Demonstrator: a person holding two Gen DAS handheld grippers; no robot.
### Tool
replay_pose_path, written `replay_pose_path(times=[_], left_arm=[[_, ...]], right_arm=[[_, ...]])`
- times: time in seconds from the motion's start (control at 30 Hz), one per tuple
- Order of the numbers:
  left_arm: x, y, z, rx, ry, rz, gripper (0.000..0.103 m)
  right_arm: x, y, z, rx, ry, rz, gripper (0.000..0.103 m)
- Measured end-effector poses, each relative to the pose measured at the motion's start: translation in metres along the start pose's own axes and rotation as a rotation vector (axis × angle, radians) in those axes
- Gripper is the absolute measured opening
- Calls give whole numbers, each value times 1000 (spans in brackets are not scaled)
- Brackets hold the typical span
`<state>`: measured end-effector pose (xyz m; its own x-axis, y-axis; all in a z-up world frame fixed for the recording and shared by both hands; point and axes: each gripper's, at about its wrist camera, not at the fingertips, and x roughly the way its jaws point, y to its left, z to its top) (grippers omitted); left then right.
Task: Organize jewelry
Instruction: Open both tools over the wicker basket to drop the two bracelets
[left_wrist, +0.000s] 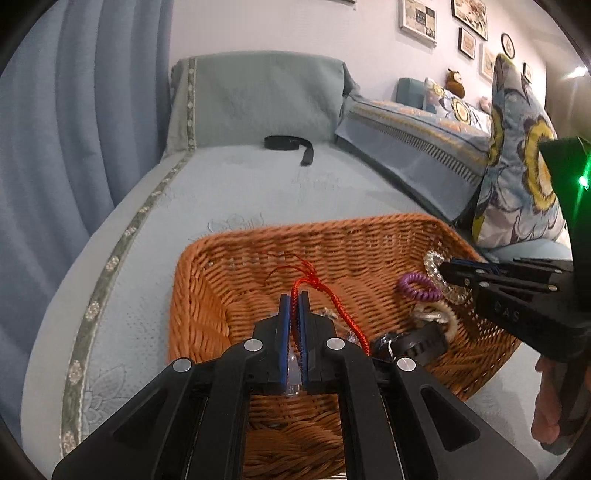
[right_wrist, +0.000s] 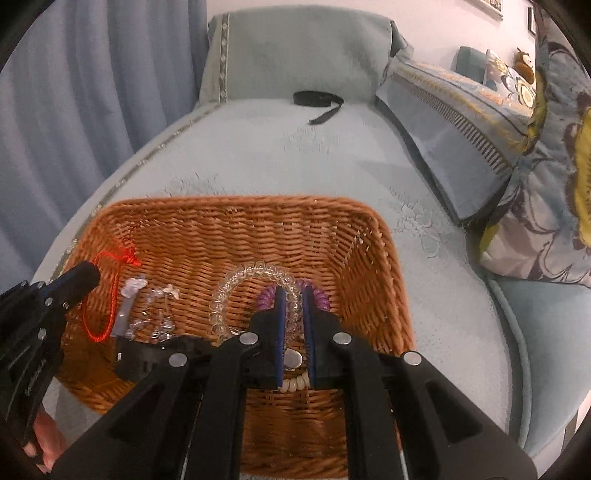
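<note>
**Both grippers clamped on jewelry over the wicker basket**

In the left wrist view, the left gripper (left_wrist: 294, 299) sat at lower centre of the frame with its blue pads drawn together on the red braided cord (left_wrist: 325, 295), whose knotted tassel rose just above the fingertips while one strand trailed down to the right. Below it, the wicker basket (left_wrist: 207, 266) rested on the pale blue sofa cover (left_wrist: 229, 184). At the right of that frame, the right gripper (left_wrist: 445, 271) reached into the basket from the side, beside the purple coil hair tie (left_wrist: 419, 286).

In the right wrist view, the right gripper (right_wrist: 293, 291) held its jaws nearly together, pinching the clear bead bracelet (right_wrist: 236, 284), which arched up and to the left of the fingertips; the purple coil hair tie (right_wrist: 321, 297) lay just behind them. A white bead bracelet (right_wrist: 293, 384) showed between the finger bases. At the left of the basket (right_wrist: 369, 236) lay the red braided cord (right_wrist: 110, 291) and a cluster of small clear crystal pieces (right_wrist: 155, 314), with the left gripper (right_wrist: 86, 275) at the cord.

A black strap (left_wrist: 290, 144) lay at the upper centre of the frame, well apart from the basket, and a floral cushion (left_wrist: 517, 155) leaned at the right.
</note>
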<state>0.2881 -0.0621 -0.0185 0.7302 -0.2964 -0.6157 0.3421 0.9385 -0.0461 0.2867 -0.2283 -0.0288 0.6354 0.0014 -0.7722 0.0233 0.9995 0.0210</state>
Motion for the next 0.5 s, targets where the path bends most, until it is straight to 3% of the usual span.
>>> replay_pose_path(times=[0.27, 0.3, 0.33, 0.37, 0.5], left_arm=[[2, -1, -8, 9, 28, -13, 4], [1, -1, -9, 11, 33, -15, 12], [-1, -1, -9, 10, 35, -18, 27], [-6, 0, -11, 7, 21, -17, 32], [-34, 3, -14, -17, -25, -57, 36]], right_arm=[[12, -7, 0, 45, 65, 35, 8], [11, -9, 0, 51, 68, 41, 9], [8, -11, -1, 57, 68, 53, 9], [5, -13, -2, 63, 61, 65, 9], [-17, -19, -7, 77, 28, 89, 9]])
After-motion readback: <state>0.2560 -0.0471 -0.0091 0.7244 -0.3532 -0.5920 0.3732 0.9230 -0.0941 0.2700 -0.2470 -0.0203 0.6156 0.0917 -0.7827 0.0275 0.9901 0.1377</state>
